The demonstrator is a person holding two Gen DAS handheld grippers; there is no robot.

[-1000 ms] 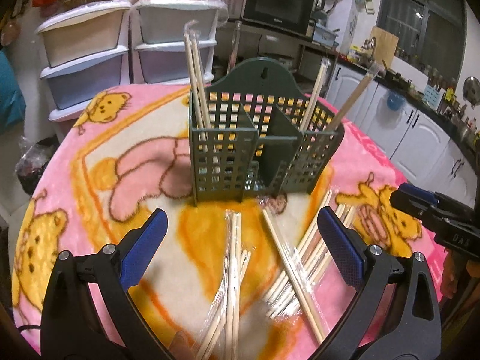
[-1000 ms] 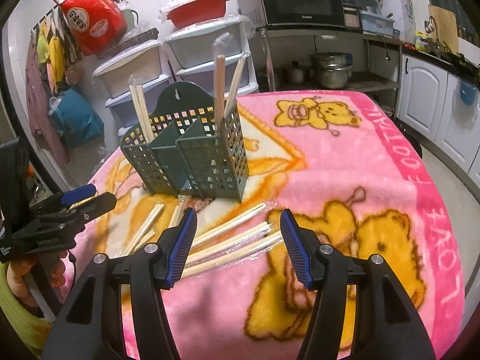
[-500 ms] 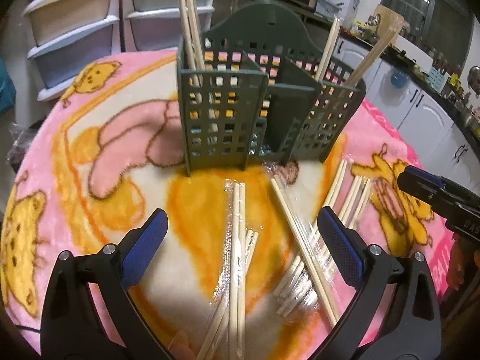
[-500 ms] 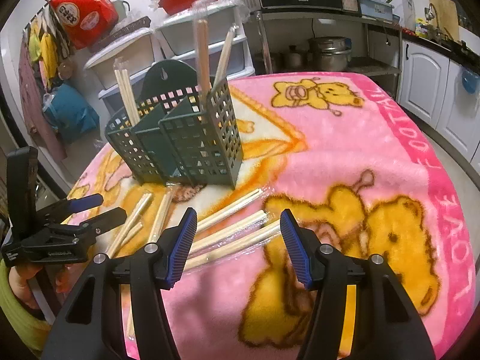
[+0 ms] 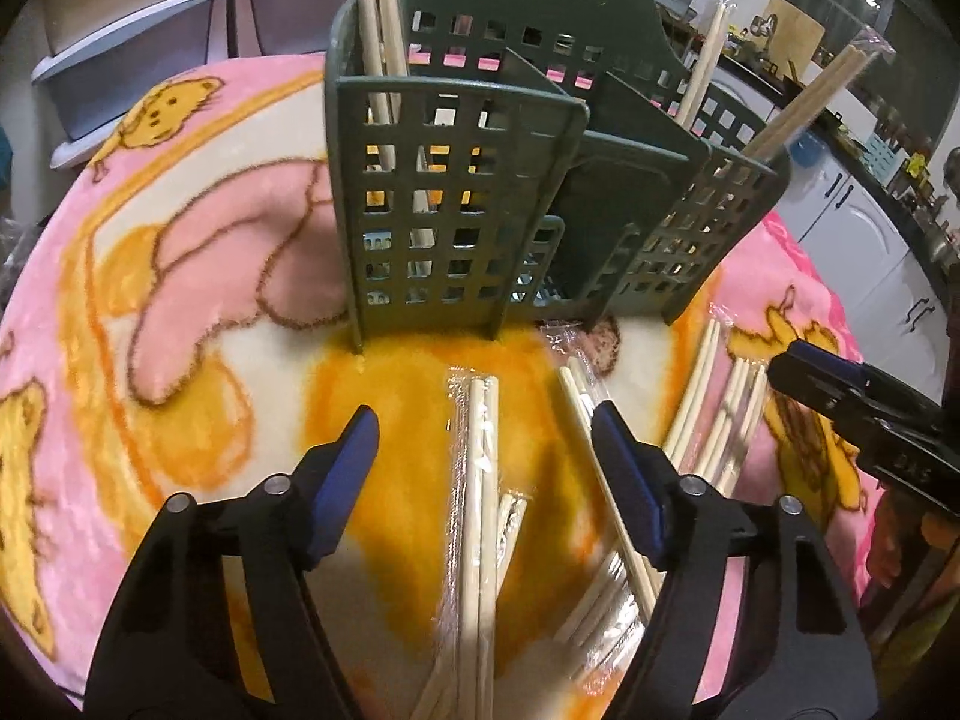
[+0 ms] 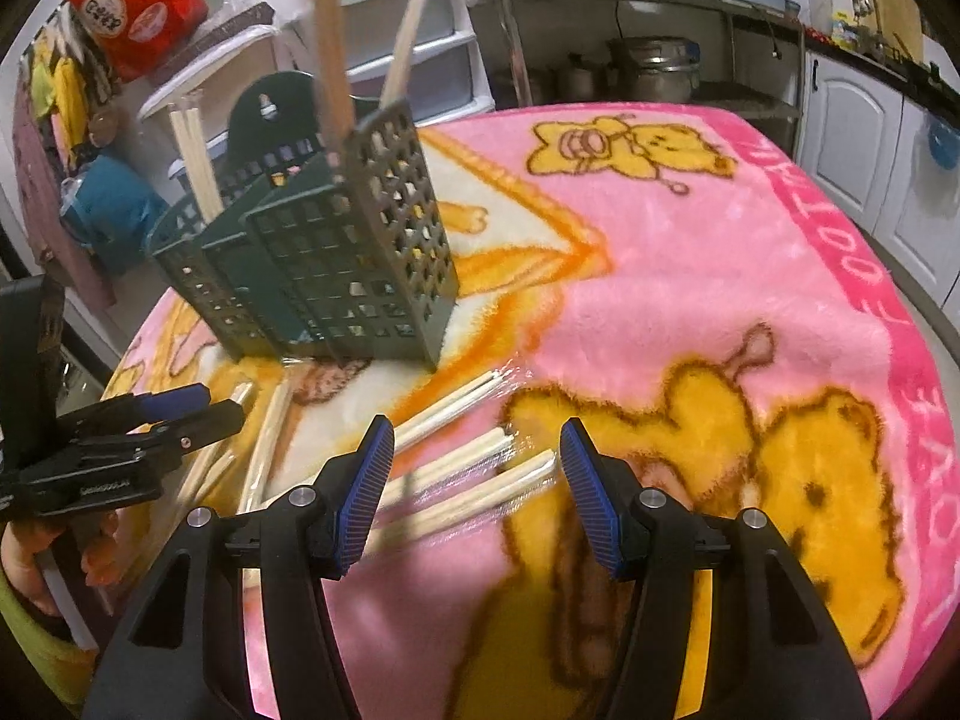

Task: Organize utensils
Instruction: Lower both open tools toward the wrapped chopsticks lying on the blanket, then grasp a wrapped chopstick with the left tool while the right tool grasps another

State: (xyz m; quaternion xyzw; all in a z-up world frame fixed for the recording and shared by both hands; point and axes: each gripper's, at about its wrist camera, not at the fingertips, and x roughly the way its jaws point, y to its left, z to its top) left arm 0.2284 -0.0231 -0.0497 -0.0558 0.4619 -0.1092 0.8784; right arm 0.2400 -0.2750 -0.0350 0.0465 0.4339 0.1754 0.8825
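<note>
Hovering over wrapped chopsticks (image 5: 480,480) lying on the blanket (image 5: 198,276) before the green caddy (image 5: 474,192), the left claw (image 5: 486,456) is narrowing, its jaws apart and pressing nothing. Right claw (image 6: 477,486) is standing apart above another wrapped pair (image 6: 462,468), gripping nothing. More chopsticks are standing upright in the caddy's outer compartments.

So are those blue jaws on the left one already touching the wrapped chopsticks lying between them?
Apart. In the left wrist view, orange blanket shows on both sides of the wrapped chopsticks between them and the left gripper, whose jaws have just been closing.
</note>
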